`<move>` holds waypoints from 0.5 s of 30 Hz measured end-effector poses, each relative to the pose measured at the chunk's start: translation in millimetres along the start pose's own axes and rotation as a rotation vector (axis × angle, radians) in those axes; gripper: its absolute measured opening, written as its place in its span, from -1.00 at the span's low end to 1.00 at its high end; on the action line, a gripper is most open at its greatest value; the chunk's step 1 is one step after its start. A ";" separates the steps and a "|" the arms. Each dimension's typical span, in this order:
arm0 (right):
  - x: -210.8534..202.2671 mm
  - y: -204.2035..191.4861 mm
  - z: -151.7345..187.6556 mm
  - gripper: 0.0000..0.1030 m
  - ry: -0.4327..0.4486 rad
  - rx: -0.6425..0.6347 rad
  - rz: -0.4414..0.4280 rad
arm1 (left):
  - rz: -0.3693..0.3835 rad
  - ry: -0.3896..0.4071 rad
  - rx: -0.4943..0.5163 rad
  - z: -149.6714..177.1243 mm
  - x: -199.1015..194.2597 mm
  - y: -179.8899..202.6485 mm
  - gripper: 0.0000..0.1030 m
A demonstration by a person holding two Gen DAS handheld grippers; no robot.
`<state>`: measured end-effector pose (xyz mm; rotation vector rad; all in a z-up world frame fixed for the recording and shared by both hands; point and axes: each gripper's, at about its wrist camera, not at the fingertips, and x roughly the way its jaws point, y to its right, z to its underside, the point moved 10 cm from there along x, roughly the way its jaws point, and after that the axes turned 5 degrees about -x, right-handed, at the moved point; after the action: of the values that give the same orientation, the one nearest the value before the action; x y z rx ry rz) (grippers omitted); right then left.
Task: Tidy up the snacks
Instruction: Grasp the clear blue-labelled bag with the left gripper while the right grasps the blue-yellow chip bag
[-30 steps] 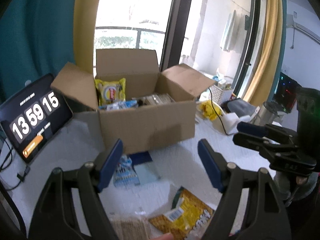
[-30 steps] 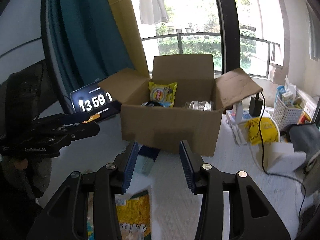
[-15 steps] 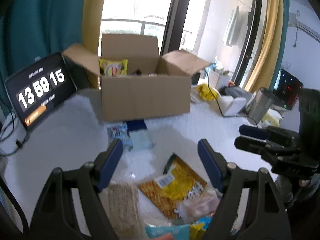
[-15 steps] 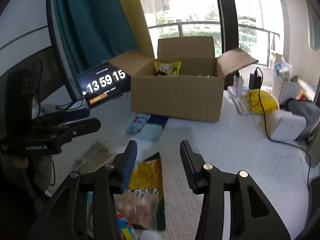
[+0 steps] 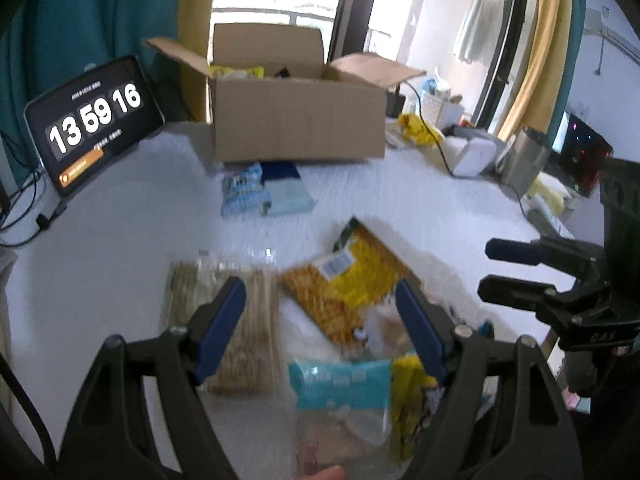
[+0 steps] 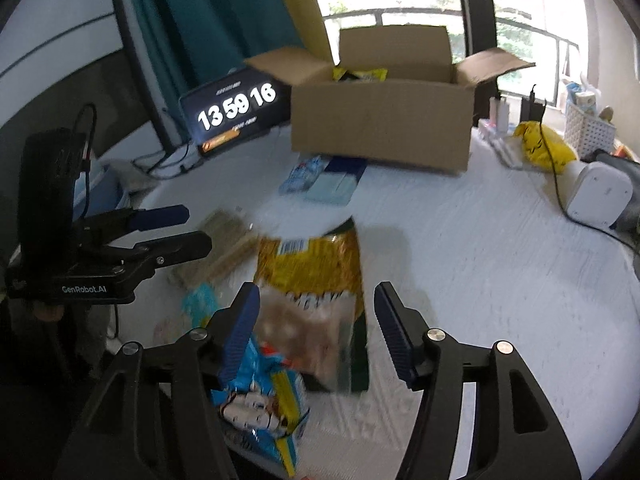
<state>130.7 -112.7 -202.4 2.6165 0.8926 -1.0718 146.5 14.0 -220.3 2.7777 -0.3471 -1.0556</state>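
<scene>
The yellow snack bag (image 6: 310, 268) is lying on the desk (image 6: 480, 248) just ahead of the right hand-held gripper (image 6: 316, 320), which is hovering wide open, empty; the left hand-held gripper (image 5: 320, 312) is likewise gaping, holding nothing.

The desk's (image 6: 500, 264) right side is left bare; the near edge is crowded by snack packets (image 6: 308, 276), the far edge blocked by a box (image 6: 380, 128).

Open cardboard box (image 5: 298, 120) at far side of table (image 5: 120, 240), flaps up, a yellow packet (image 6: 360, 75) upright inside. Blue packets (image 5: 264, 192) lie flat just before it. Nearer: yellow bag (image 5: 352, 276), tan cracker pack (image 5: 224, 320), teal-topped clear pouch (image 5: 344, 396), partly overlapping, blurred.
</scene>
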 end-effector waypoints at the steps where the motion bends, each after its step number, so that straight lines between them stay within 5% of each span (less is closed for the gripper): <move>1: 0.9 -1.9 3.5 0.24 -0.010 -0.004 -0.006 | -0.005 -0.010 0.009 4.9 0.5 -0.1 0.53; 15: 16.1 -39.4 52.5 0.34 -0.129 -0.039 -0.111 | 0.011 -0.109 0.035 54.4 6.2 0.9 0.53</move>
<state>86.0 -93.0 -249.1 2.4596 1.0282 -1.2212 114.5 8.4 -264.4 2.7513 -0.3977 -1.2121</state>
